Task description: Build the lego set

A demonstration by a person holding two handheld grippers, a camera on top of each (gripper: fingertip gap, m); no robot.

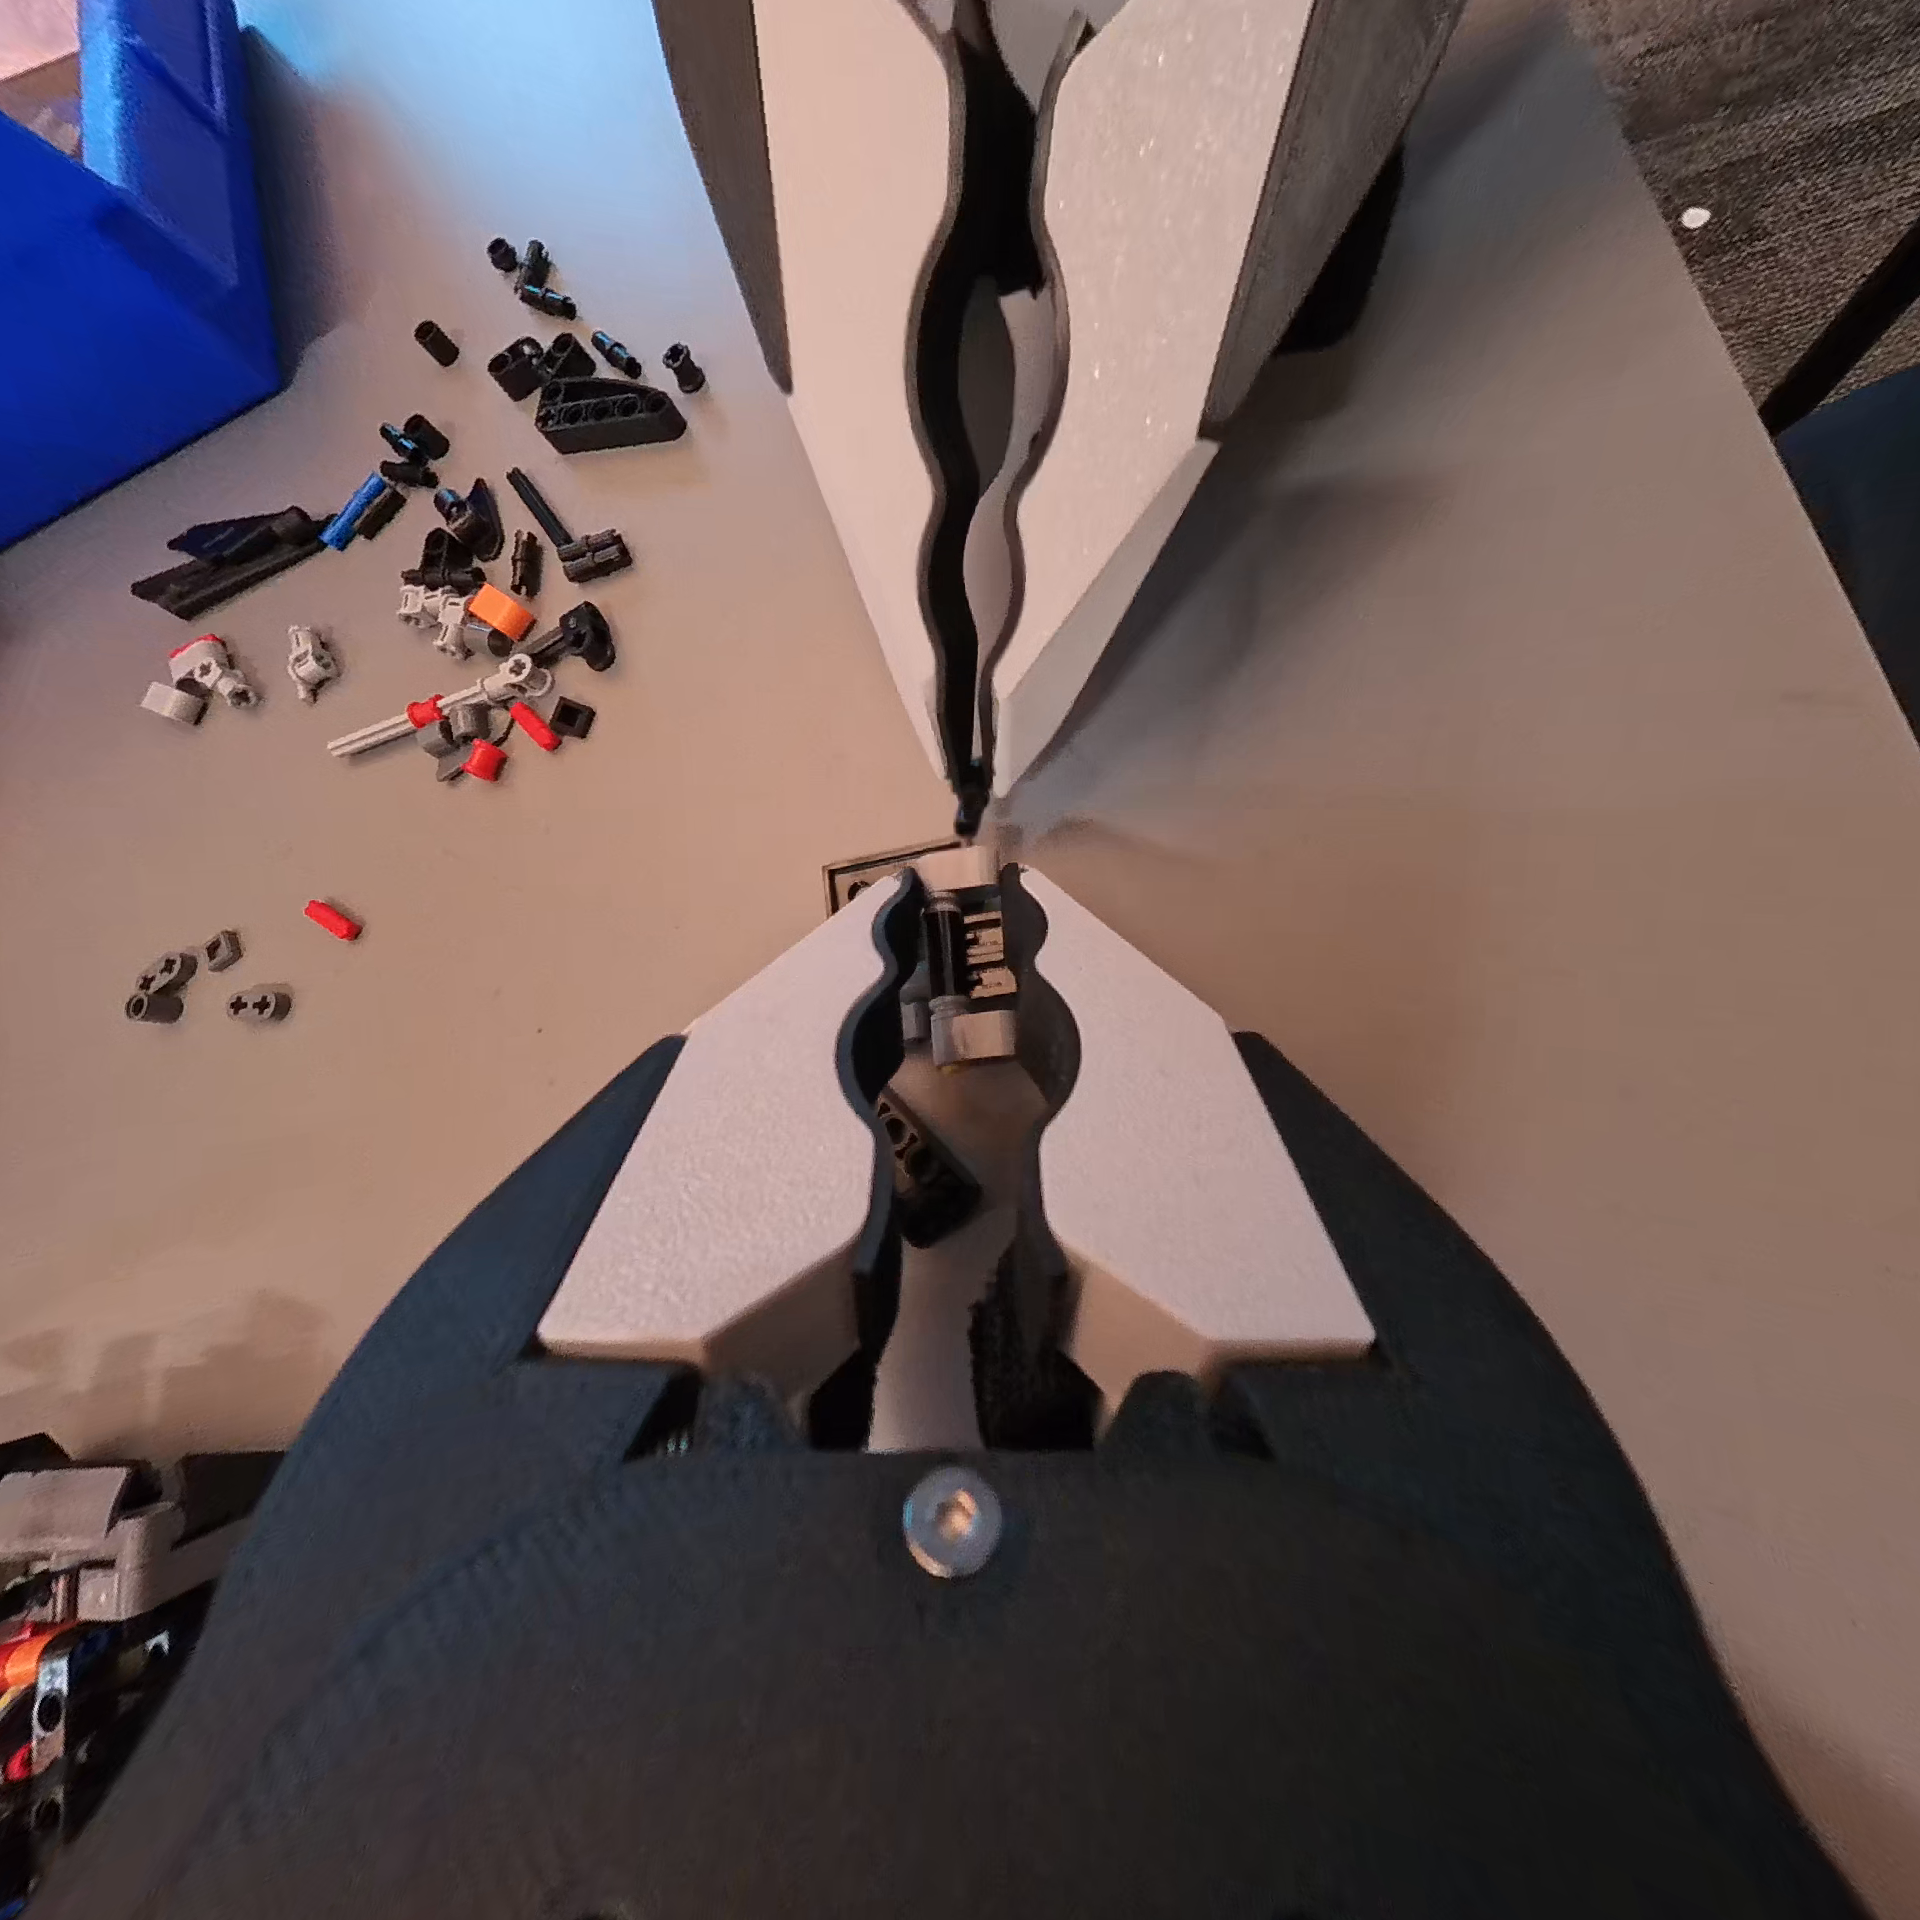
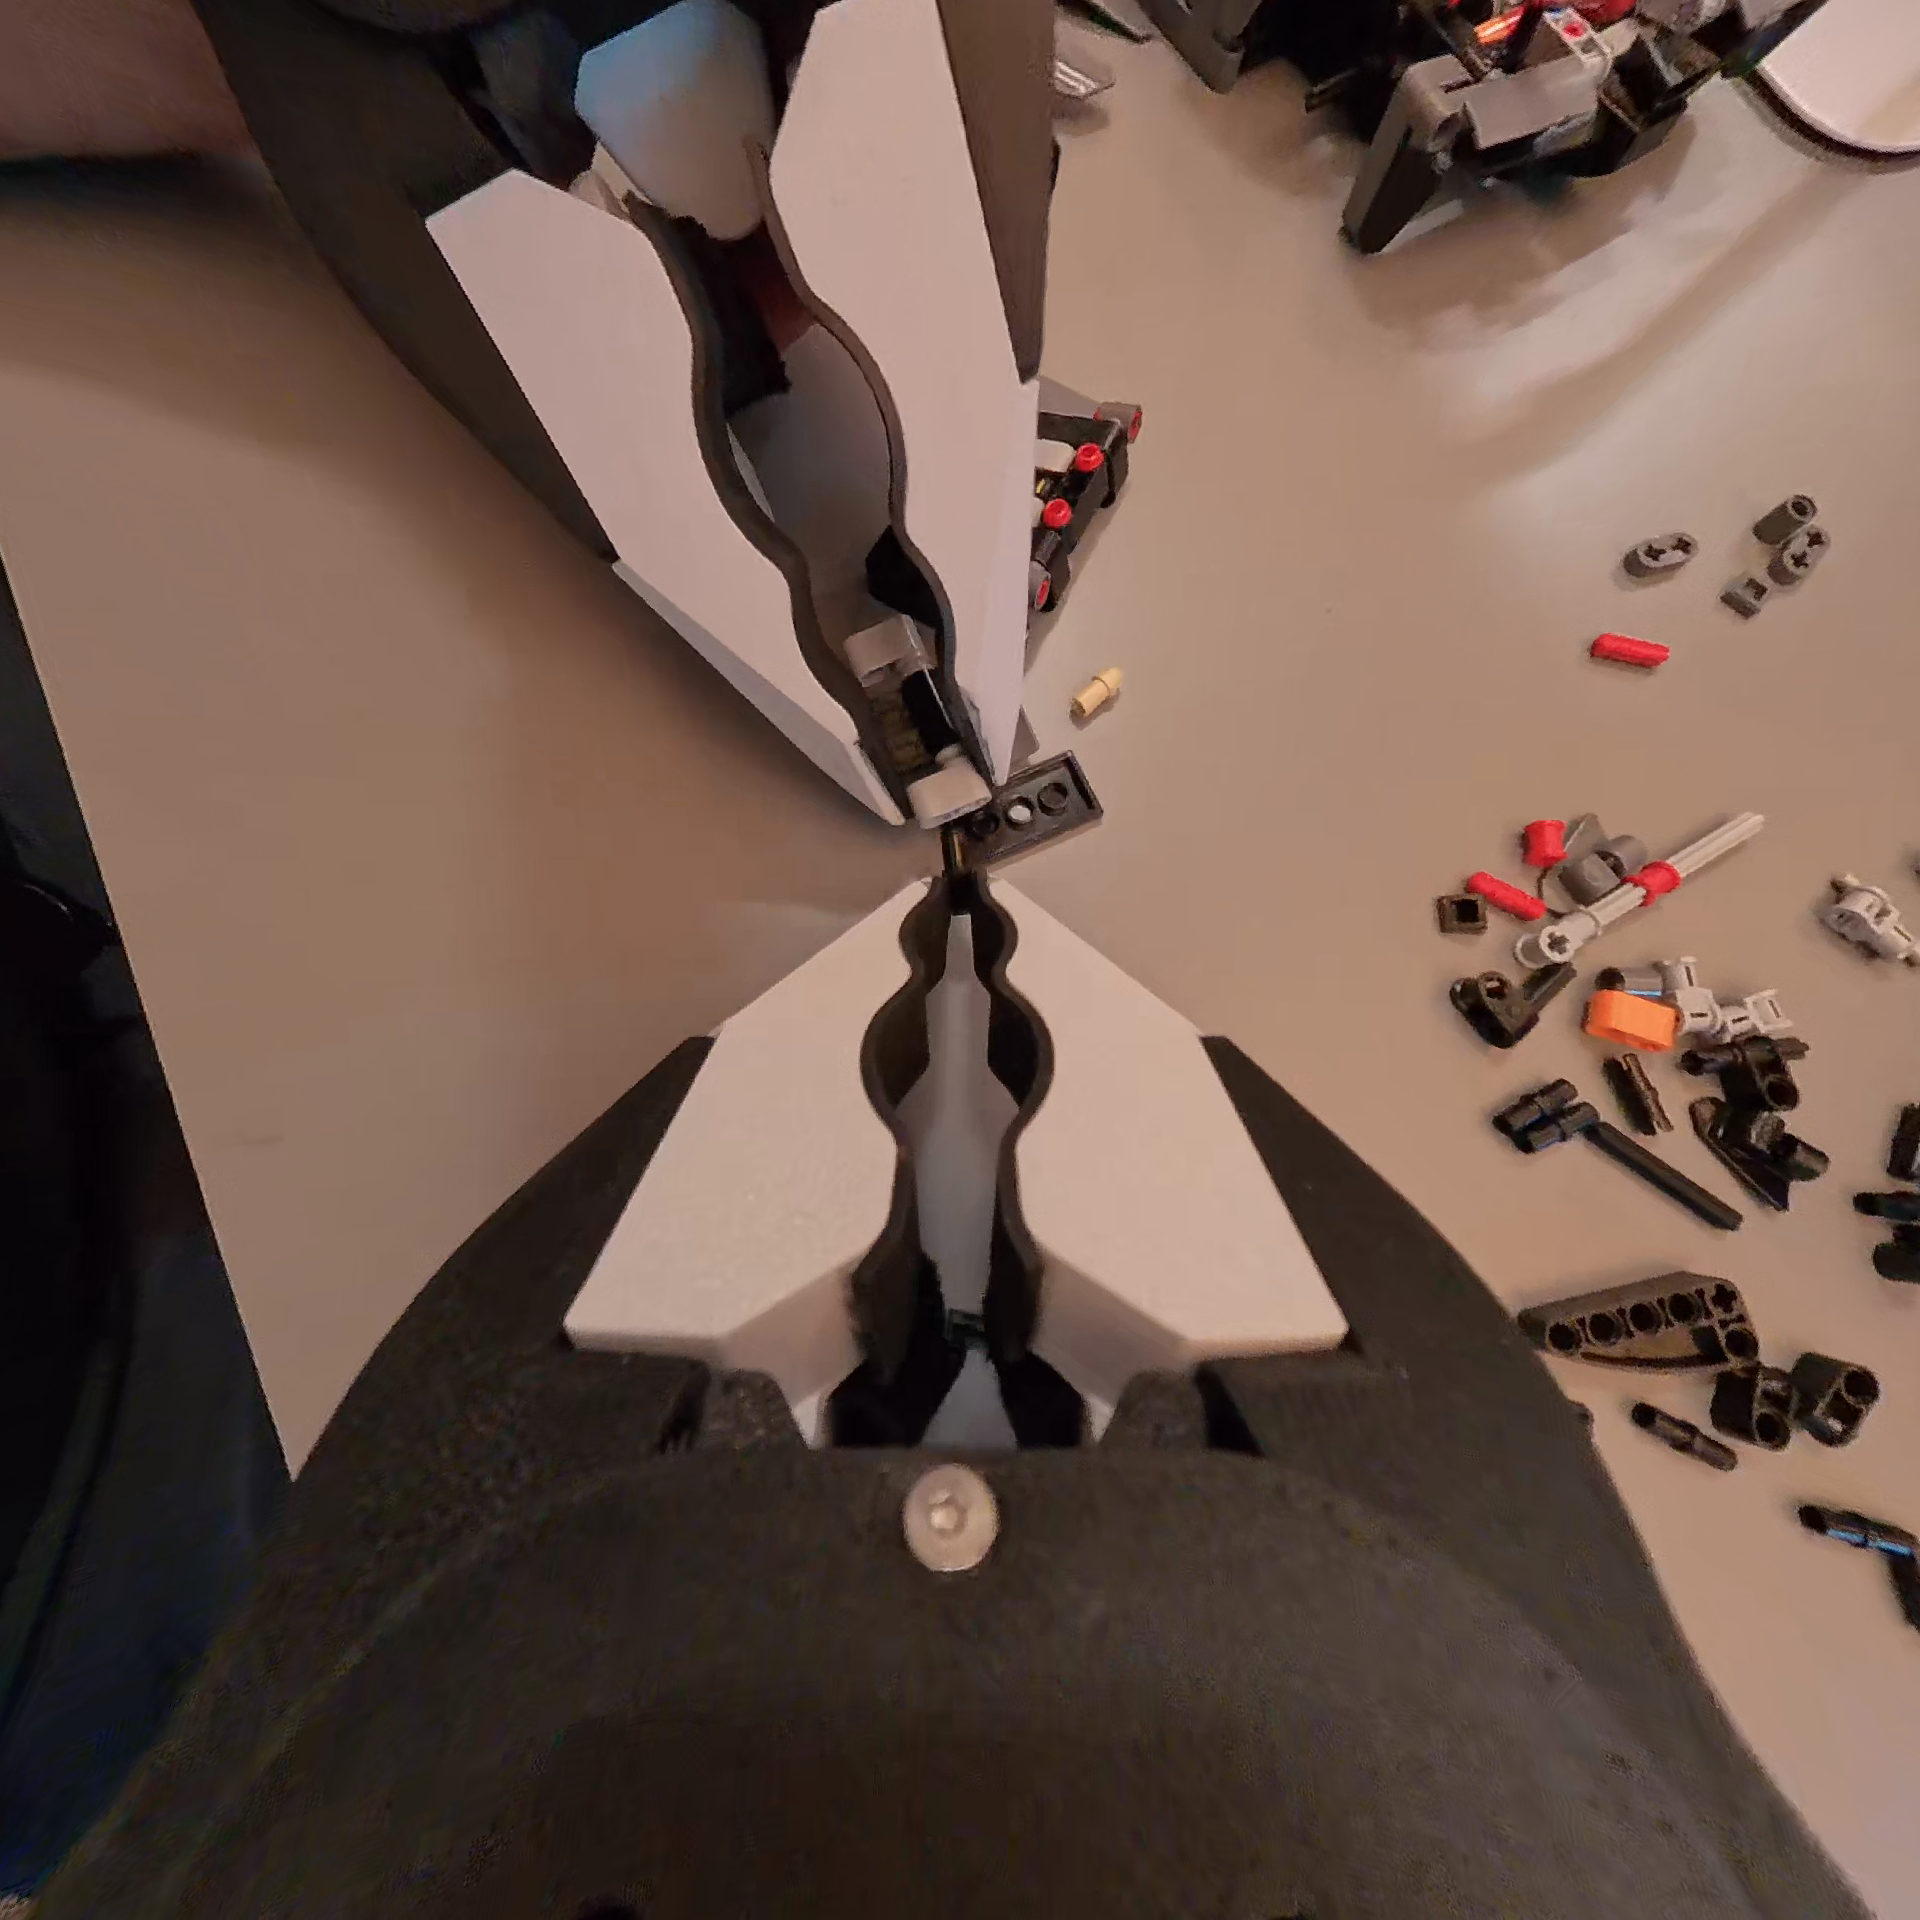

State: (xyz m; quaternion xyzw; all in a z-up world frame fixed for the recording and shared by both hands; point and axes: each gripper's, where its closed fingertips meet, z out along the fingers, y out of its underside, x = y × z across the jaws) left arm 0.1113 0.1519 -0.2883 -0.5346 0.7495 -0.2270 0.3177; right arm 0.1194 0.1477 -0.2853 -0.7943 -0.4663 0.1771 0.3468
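1. Closest to the left wrist camera, the left gripper point(image 1: 961, 883) is clenching a small grey and black sub-assembly point(image 1: 971, 971), its fingers pressing in on both sides of it
2. Facing it tip to tip, the right gripper point(image 2: 961, 883) is pinching a thin black pin point(image 2: 956, 857) at its very tips, fingers nearly meeting
3. That pin is pointing at a black plate point(image 2: 1039, 810) with holes, which is sticking out of the sub-assembly just beyond the left gripper's tips
4. Both grippers are hovering over a beige table point(image 1: 1403, 831), with the pin tip touching or almost touching the plate; which one I cannot tell
5. Loose parts point(image 1: 468, 540) in black, grey, red and orange are lying scattered on the table, well apart from the grippers
6. One red pin point(image 2: 1629, 649) is lying alone near a few grey connectors point(image 2: 1756, 551)
7. One tan peg point(image 2: 1097, 693) is sitting just beside the left gripper's fingers
8. Farther off, a larger half-built model point(image 2: 1507, 104) is standing on the table, and a blue bin point(image 1: 114, 270) is sitting at the far corner
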